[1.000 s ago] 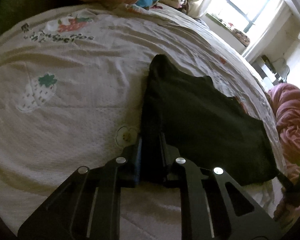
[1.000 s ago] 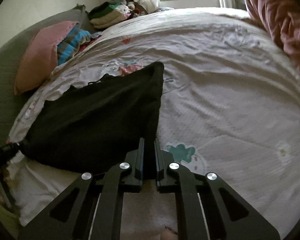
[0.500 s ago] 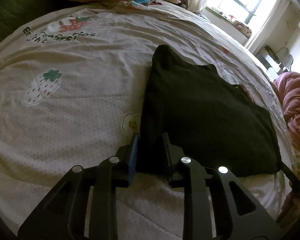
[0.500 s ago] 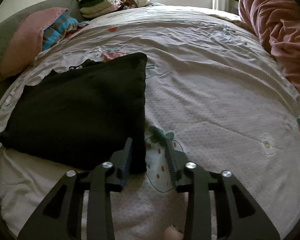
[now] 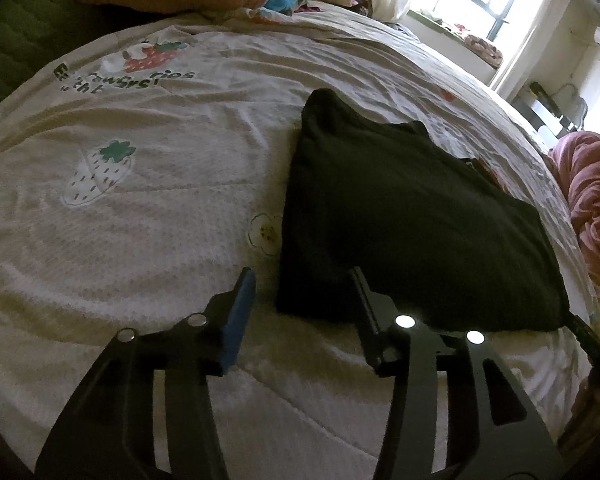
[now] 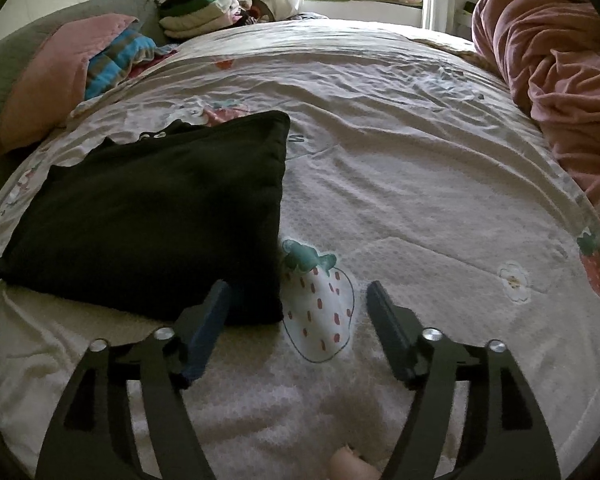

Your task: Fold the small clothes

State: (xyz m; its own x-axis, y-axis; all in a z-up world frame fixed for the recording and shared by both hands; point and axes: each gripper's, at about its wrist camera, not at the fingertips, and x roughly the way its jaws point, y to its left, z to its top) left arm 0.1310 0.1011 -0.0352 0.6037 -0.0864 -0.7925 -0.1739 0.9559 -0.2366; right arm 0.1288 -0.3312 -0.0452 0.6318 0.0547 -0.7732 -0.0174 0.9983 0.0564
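Note:
A black garment [image 5: 412, 216] lies folded flat on the strawberry-print bedsheet [image 5: 148, 216]. It also shows in the right wrist view [image 6: 152, 216]. My left gripper [image 5: 302, 280] is open, its jaws astride the garment's near left corner, holding nothing. My right gripper [image 6: 298, 292] is open over the garment's near right corner and a printed strawberry [image 6: 320, 312]. The tip of the right gripper [image 5: 588, 332] shows at the garment's far corner in the left wrist view.
A pink pillow [image 6: 52, 80] and a striped blue cloth [image 6: 116, 60] lie at the head of the bed, with a stack of folded clothes [image 6: 200, 12] behind. A bunched pink blanket [image 6: 560, 80] lies along the right side. A window [image 5: 476, 4] stands beyond the bed.
Both grippers were shut on the garment's near corners a second ago. They lowered it onto the sheet, opened and let go. The garment now rests flat.

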